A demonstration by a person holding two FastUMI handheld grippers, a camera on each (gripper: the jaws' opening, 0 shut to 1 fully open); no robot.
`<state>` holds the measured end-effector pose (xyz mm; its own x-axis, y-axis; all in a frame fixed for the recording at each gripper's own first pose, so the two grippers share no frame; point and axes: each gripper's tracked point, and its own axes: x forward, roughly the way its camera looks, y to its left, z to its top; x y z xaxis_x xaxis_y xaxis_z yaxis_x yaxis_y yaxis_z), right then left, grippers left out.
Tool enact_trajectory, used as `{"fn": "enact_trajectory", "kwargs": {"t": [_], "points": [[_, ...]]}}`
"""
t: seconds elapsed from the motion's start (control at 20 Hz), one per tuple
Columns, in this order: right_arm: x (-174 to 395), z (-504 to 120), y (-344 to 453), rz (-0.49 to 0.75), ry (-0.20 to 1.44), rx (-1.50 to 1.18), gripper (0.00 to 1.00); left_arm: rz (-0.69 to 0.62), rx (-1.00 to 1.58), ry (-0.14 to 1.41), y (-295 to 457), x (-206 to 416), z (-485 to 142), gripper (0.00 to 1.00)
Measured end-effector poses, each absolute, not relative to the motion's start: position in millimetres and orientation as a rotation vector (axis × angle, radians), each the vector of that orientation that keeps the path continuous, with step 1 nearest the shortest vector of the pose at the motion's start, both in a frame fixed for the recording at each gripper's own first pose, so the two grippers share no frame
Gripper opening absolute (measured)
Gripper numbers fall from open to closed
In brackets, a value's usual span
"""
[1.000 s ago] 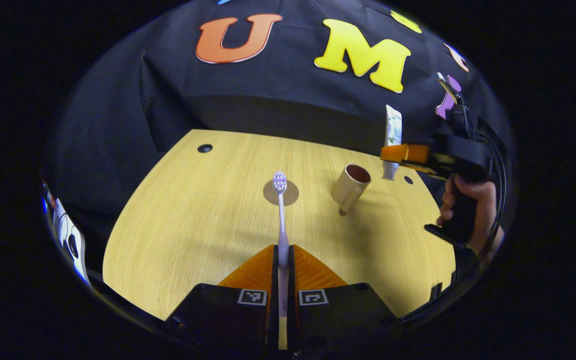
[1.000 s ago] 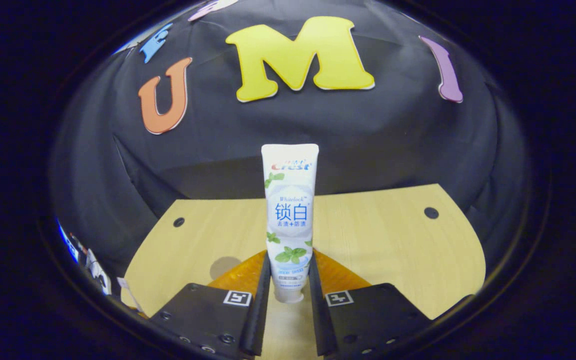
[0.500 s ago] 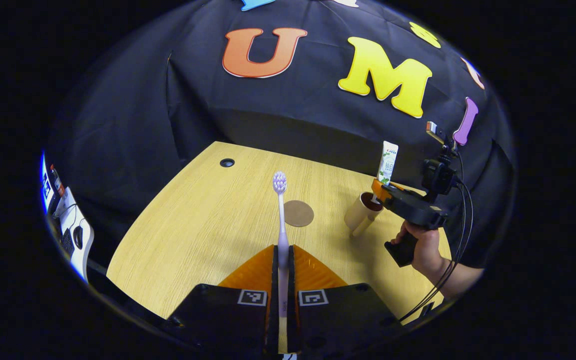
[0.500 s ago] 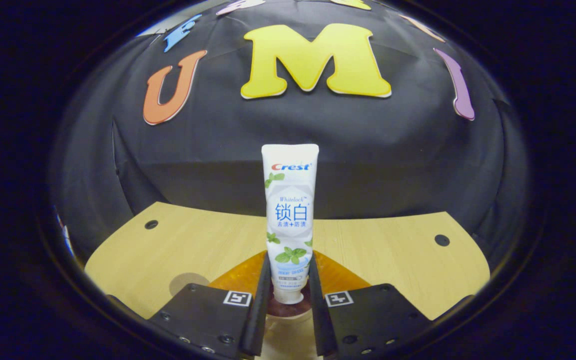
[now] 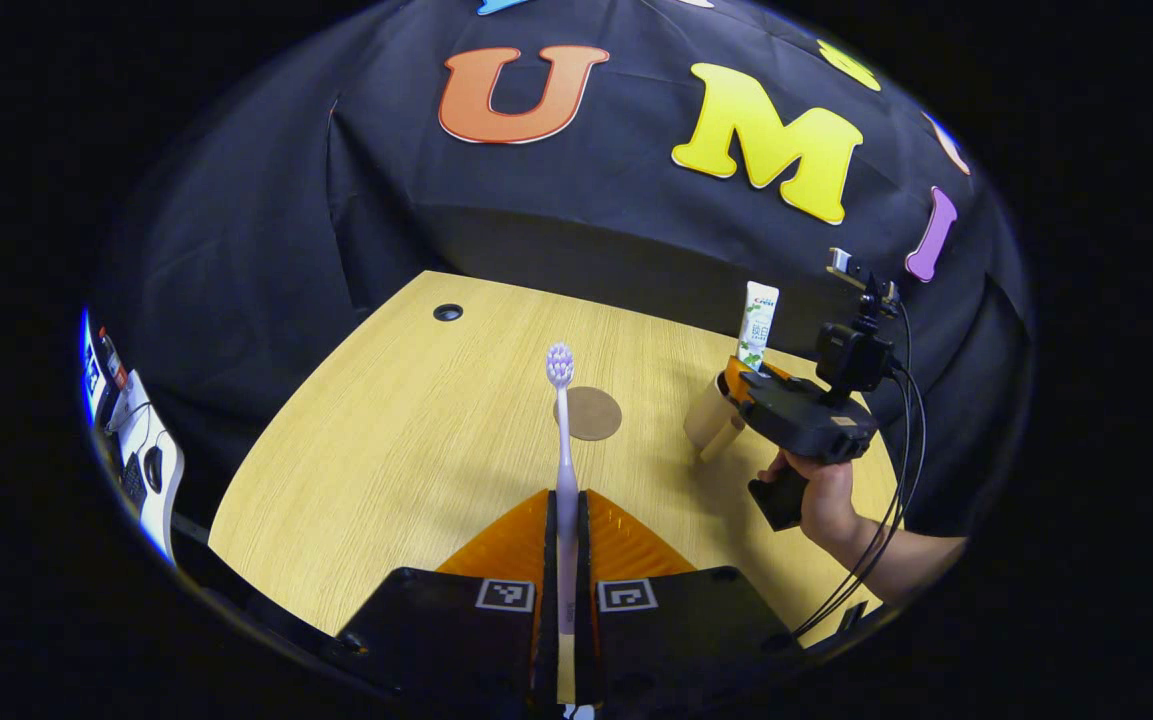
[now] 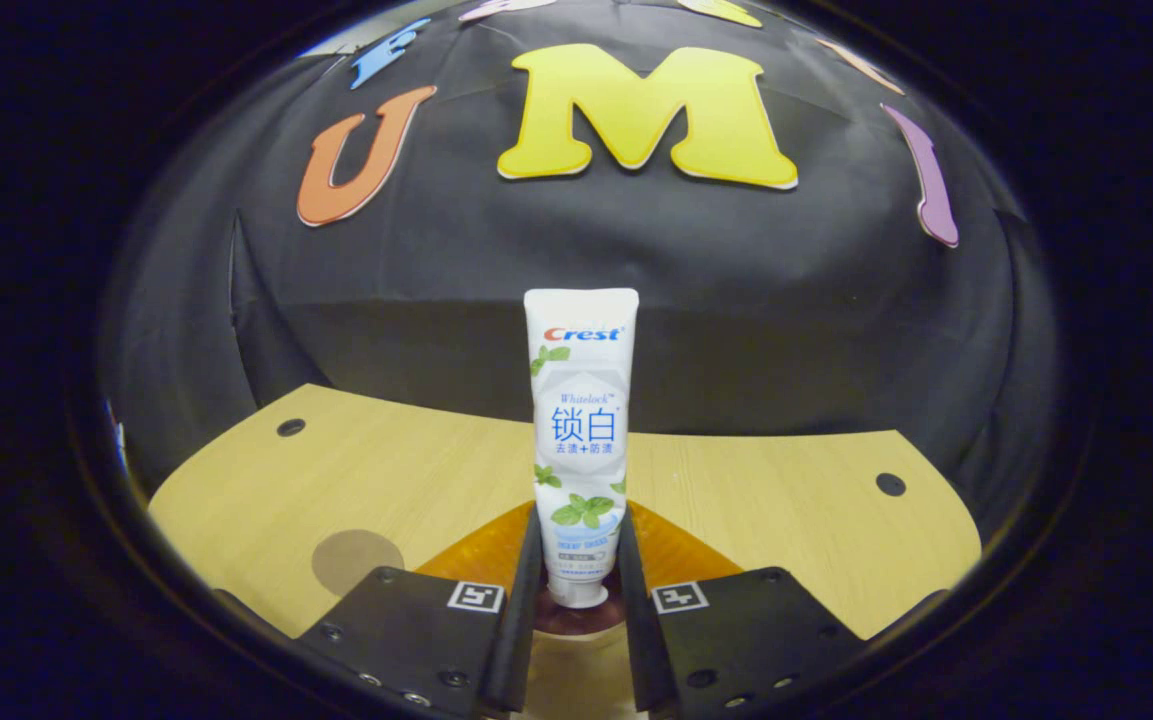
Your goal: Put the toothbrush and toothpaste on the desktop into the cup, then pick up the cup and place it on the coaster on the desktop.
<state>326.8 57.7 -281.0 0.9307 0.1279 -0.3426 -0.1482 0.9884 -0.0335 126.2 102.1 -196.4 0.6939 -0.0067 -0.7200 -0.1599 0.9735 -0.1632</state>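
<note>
Toothpaste [image 6: 581, 440], upright and clamped cap-down in the right gripper [image 6: 576, 600], hangs directly over the cup [image 5: 711, 420], while the left gripper [image 5: 566, 560], farther from the cup, grips the toothbrush [image 5: 563, 440].

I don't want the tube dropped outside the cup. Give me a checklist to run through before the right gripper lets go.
1. Right gripper shut on the toothpaste, tube upright, cap down: ok.
2. Cap over the cup mouth: ok, the dark opening sits right under it.
3. Cap already below the rim: cannot tell.
4. Cup standing upright on the desktop: ok in the left gripper view.
5. Left gripper shut on the toothbrush, well away from the cup: ok.
6. Coaster bare for the cup later: ok.
</note>
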Motion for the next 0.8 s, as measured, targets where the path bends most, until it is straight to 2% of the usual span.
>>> {"fn": "enact_trajectory", "kwargs": {"t": [0.15,0.2,0.35,0.4,0.5,0.6,0.8], "points": [[327.4,-283.2,54.8,0.133,0.341,-0.059,0.42,0.083,-0.223,0.809,97.4,126.9,-197.5,0.09],[323.2,-284.7,52.3,0.124,0.341,-0.075,0.51,0.082,-0.225,0.811,96.7,126.9,-197.9,0.09],[321.9,-285.5,46.6,0.102,0.354,-0.073,0.61,0.068,-0.221,0.809,94.1,127.1,-197.4,0.09],[319.5,-281.1,45.9,0.104,0.360,-0.051,0.75,0.061,-0.212,0.802,93.3,129.4,-196.7,0.10],[313.7,-267.3,44.8,0.112,0.358,0.010,0.90,0.053,-0.173,0.755,93.5,137.1,-187.7,0.09],[304.8,-247.4,39.7,0.122,0.355,0.026,0.95,0.039,-0.125,0.658,88.6,156.4,-165.3,0.10],[275.4,-203.6,13.6,0.127,0.323,0.022,0.95,-0.012,-0.077,0.454,62.3,210.0,-128.7,0.09]]}}
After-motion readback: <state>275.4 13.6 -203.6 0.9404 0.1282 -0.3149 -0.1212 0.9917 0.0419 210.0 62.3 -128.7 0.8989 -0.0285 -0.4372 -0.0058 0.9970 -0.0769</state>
